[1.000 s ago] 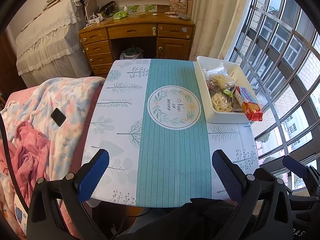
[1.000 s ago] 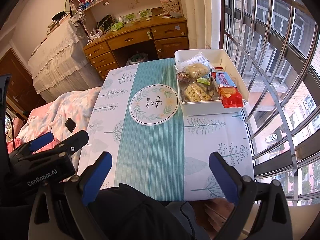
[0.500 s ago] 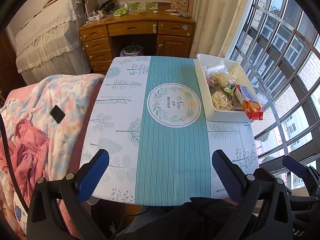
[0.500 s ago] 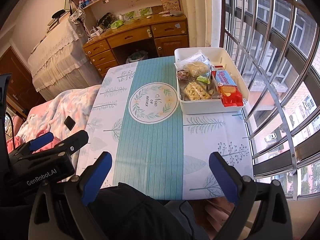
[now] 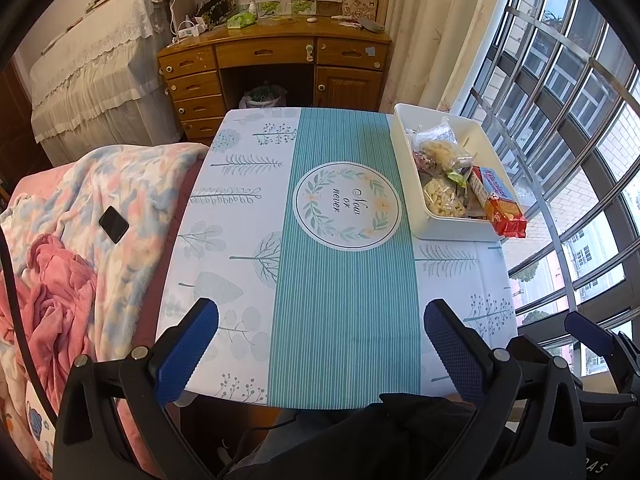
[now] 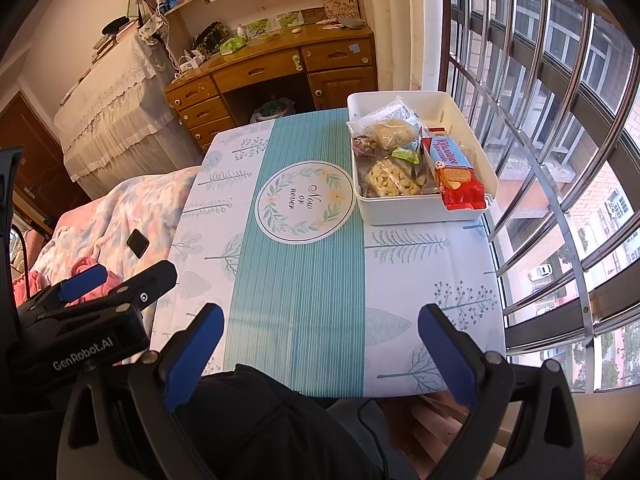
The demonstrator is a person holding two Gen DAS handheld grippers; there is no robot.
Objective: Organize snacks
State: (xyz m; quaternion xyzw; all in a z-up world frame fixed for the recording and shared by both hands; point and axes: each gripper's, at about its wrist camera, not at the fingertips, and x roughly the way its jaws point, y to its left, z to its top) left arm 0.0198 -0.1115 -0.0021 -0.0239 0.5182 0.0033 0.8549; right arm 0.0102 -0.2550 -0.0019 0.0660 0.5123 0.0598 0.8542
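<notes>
Snacks [image 5: 442,196] in white bin [image 5: 406,152]

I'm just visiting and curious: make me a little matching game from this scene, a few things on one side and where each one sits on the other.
Things:
1. cracker pack
2. phone
3. bin
4. tissue pack

Places:
A. on the blanket
B. on the wooden desk
C. on the table, far right
D. sticking out over the bin's near edge

Pairs: 1-D, 2-A, 3-C, 4-B

Teal-striped tablecloth [image 5: 344,300], white bin [image 5: 408,152]
</notes>
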